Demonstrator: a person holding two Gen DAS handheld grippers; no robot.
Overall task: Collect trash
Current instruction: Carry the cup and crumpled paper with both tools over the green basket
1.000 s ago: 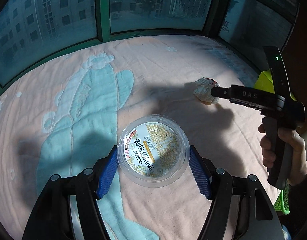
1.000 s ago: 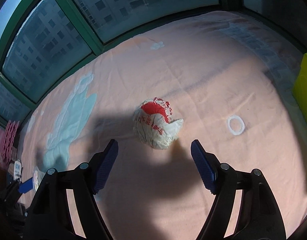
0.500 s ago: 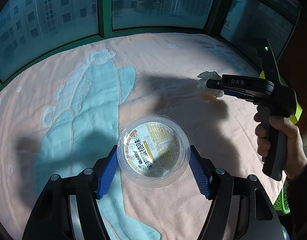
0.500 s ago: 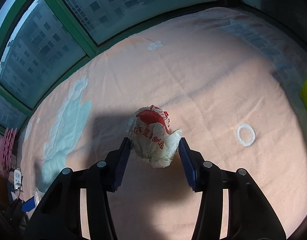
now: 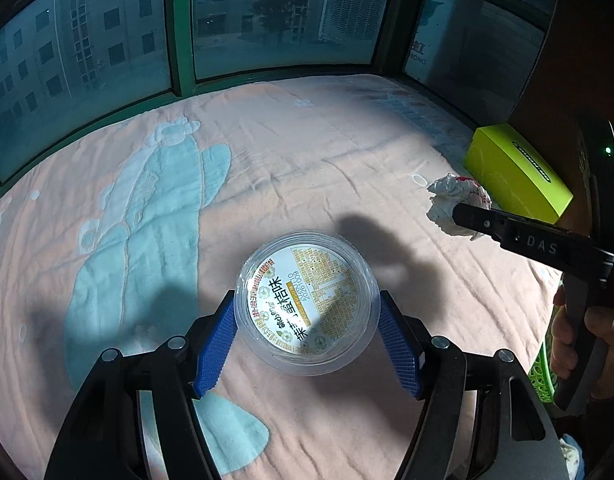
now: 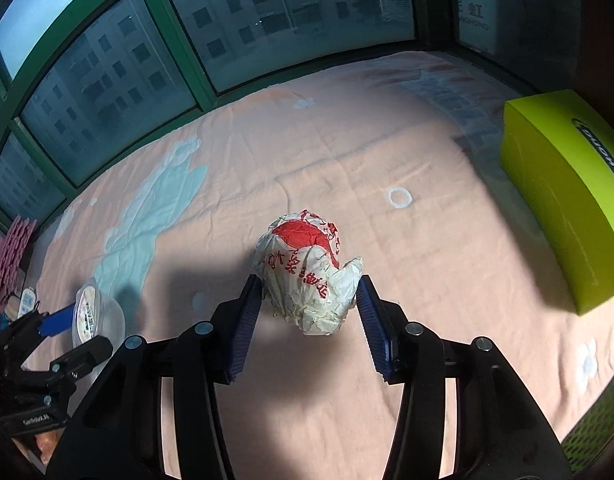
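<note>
My left gripper [image 5: 307, 320] is shut on a clear round plastic cup [image 5: 305, 304] with a printed label lid, held above the pink blanket [image 5: 291, 168]. My right gripper [image 6: 310, 304] is shut on a crumpled white paper ball with red print [image 6: 307, 272], lifted off the blanket. The paper ball [image 5: 459, 204] and the right gripper's body also show in the left wrist view at the right. The cup [image 6: 95, 312] and left gripper show small at the lower left of the right wrist view.
A lime-green box [image 6: 567, 200] lies at the blanket's right side, also in the left wrist view [image 5: 515, 172]. Green-framed windows [image 5: 179, 28] run along the far edge. A green mesh basket edge [image 5: 541, 376] shows at lower right. Pink items [image 6: 11, 248] sit far left.
My right gripper closed on the paper ball and lifted it up and to the right, toward the green box. My left gripper kept hold of the cup and barely moved.
</note>
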